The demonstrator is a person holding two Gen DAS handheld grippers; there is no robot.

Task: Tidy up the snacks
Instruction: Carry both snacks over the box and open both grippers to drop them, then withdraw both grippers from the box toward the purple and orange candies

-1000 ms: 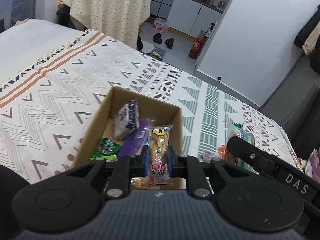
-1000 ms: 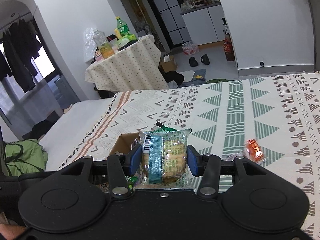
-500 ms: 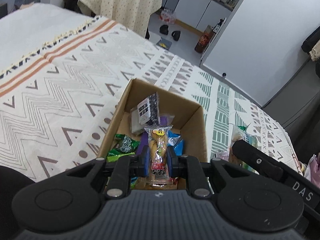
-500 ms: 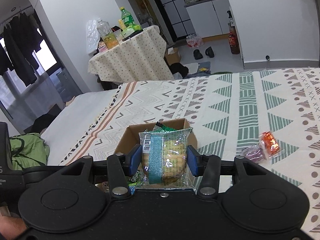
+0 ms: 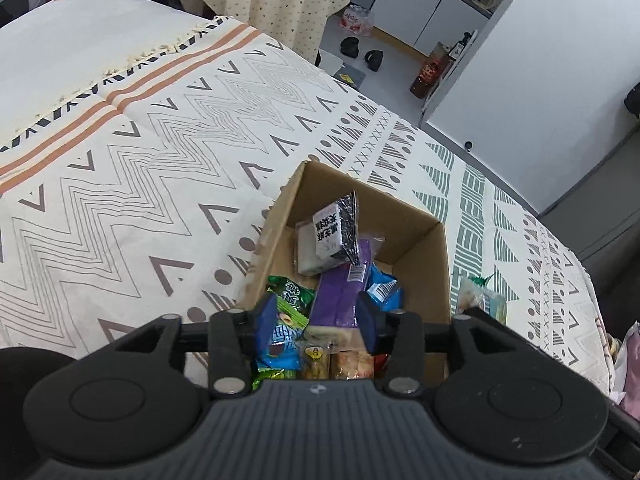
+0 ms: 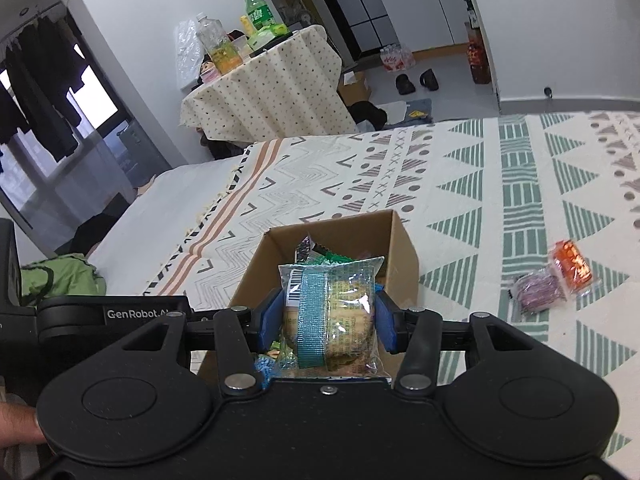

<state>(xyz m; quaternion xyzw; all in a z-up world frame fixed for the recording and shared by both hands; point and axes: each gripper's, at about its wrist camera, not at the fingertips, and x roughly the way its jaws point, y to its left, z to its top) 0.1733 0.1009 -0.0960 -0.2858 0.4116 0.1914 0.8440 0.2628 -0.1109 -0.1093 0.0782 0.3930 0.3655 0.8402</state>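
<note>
An open cardboard box (image 5: 436,264) sits on the patterned bedspread and holds several snacks: a black-and-white packet (image 5: 332,236), a purple packet (image 5: 340,296), a green one (image 5: 290,294) and a blue one (image 5: 384,290). My left gripper (image 5: 318,320) hangs open just over the box's near end. A yellow snack stick (image 5: 316,360) lies loose below its fingers. My right gripper (image 6: 328,320) is shut on a clear-wrapped pastry with a teal band (image 6: 332,308), held above the near edge of the box (image 6: 404,256).
An orange packet (image 6: 572,266) and a purple packet (image 6: 538,290) lie on the bedspread right of the box. A cloth-covered table (image 6: 264,92) with bottles stands beyond the bed. A green bag (image 6: 60,276) lies at the left. A person's hand (image 6: 16,424) shows at the lower left.
My left gripper has opened and let the yellow snack stick fall into the box. Both grippers have moved closer over the box; the right still holds the pastry.
</note>
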